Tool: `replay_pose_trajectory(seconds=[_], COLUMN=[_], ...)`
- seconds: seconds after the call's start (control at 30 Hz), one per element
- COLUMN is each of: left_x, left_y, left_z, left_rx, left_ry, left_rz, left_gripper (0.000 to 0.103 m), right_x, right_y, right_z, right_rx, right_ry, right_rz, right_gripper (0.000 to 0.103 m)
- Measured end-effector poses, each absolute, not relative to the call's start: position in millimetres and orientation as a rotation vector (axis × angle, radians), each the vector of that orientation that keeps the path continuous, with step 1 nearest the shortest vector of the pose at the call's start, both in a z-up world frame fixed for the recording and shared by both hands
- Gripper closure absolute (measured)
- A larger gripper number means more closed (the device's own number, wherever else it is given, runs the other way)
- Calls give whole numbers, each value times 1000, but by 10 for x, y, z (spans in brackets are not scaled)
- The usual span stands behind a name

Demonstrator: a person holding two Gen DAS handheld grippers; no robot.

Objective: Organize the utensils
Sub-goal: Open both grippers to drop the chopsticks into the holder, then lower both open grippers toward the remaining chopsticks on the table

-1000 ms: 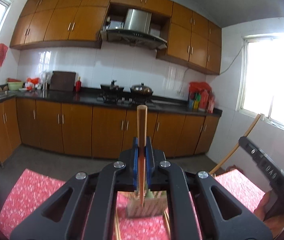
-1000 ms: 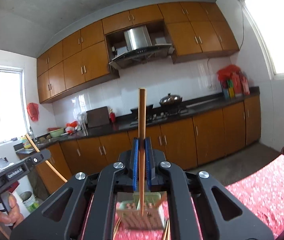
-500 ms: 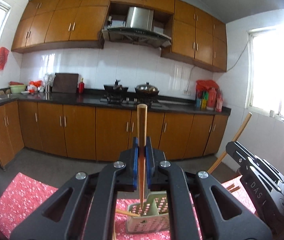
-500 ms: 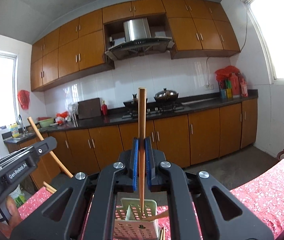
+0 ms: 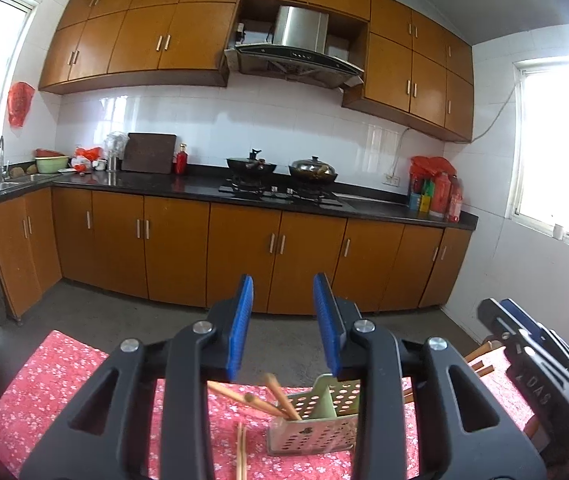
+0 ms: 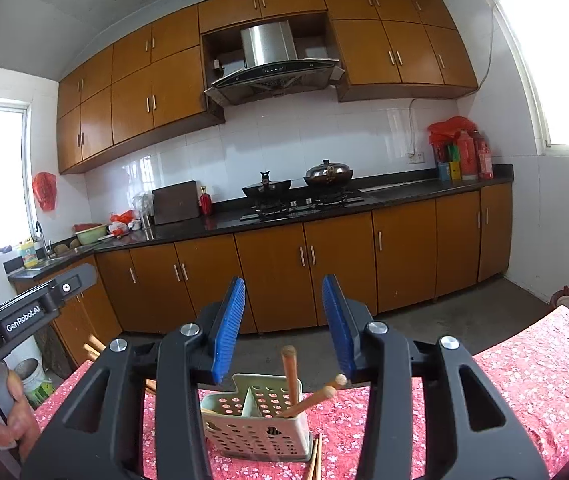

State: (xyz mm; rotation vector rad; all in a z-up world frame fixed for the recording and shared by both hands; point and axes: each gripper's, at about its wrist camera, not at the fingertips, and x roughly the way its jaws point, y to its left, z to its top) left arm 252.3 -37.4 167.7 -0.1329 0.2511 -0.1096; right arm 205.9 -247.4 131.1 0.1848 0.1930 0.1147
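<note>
Above the holder (image 6: 256,424), both grippers' jaws spread, empty.
Chopsticks (image 6: 290,372) are in; next, loose chopsticks (image 5: 240,454) on the tabletop (image 6: 524,380) probably need picking up.

wood cabinets (image 5: 176,240) | white tiled wall (image 5: 212,128) | bright window (image 6: 556,52) | floor (image 5: 132,312) possibly concrete

— Where's the holder (image 6: 258,428)?
— Pale green, perforated, upright on the cloth just below the right gripper (image 6: 284,326), between its spread fingers.
— And the chopsticks (image 6: 290,376)?
— Wooden, three leaning in one compartment. Two more (image 5: 241,454) lie flat beside it, under the left gripper (image 5: 284,324).
</note>
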Motion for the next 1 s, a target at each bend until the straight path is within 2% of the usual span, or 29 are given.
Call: replay_pose_trajectory(seconds=[0.23,0.4,0.6,0.83,1.0], left_x=[2119,1797,1559,1630,1658], left_y=[-146,71,275,381,293], left_z=[1688,1451,832,-26,-385], left_rx=[-105,-93,-86,-81,-63], left_ry=[248,289,405,618,706], left_rz=[-61,-40,-12,-13,-59], left_gripper=[68,67,66,66,66], right_x=[1763,1564,1439,1447,1555], right_y=[-2606,-2754,-2812,-2666,-2517], right_z=[1362,1194,672,-161,-549], right_rx=[157,169,187,194,189], right_ry=[200,260,408,642,782], right_rz=[83,64,66,90,139], right_gripper=[61,61,61,61,62])
